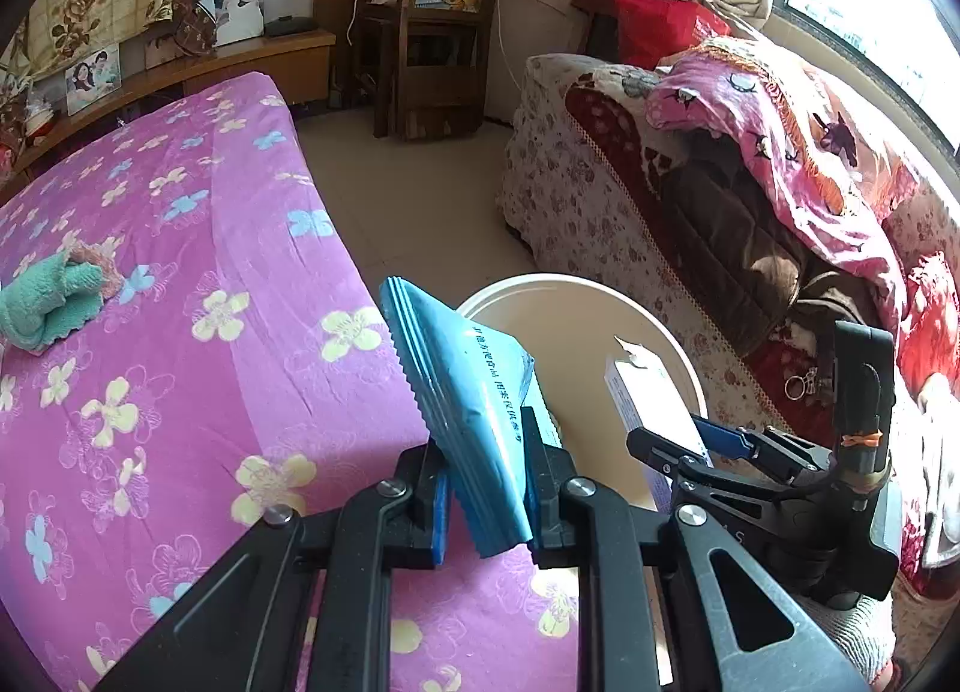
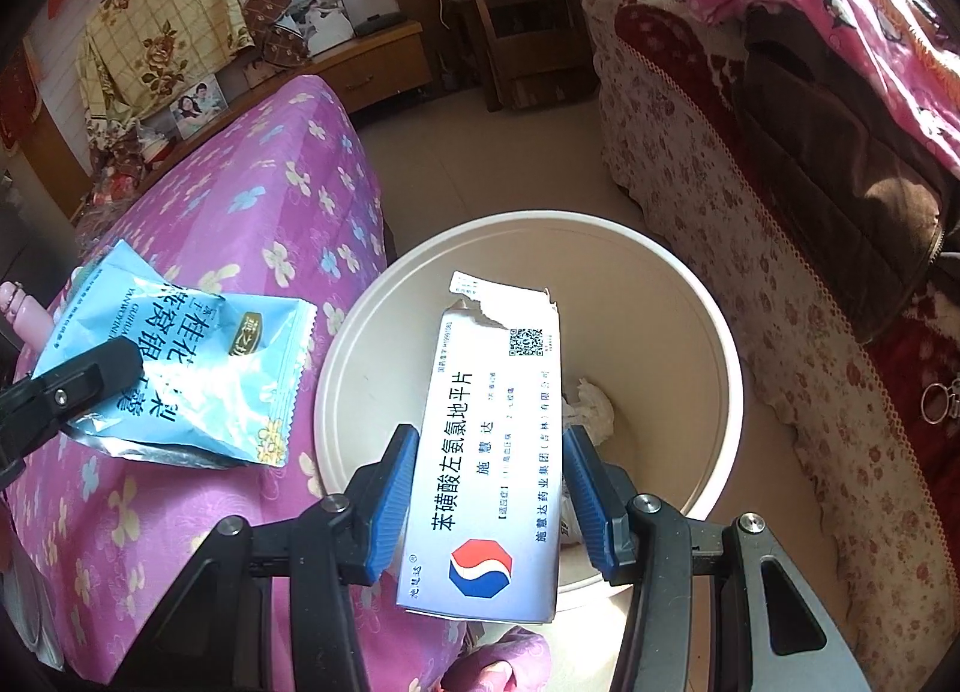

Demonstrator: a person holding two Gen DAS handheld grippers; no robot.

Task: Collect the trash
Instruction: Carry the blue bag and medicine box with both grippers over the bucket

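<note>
Trash is pinched in both grippers: blue snack wrapper point(image 1: 474, 422) in the left gripper point(image 1: 486, 500), torn medicine box point(image 2: 492, 452) in the right gripper point(image 2: 489, 488). The white bin point(image 2: 714, 344) lies at 12 o'clock, directly below the box; the right gripper is judged nearer.

Home bedroom, floral-sheeted bed point(image 1: 150, 272), covered sofa point(image 1: 600, 200), family photos point(image 1: 93, 77)

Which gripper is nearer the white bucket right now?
Right. The right gripper holds the white box over the bucket opening. The left gripper, holding the blue packet, is over the bed edge beside it.
</note>
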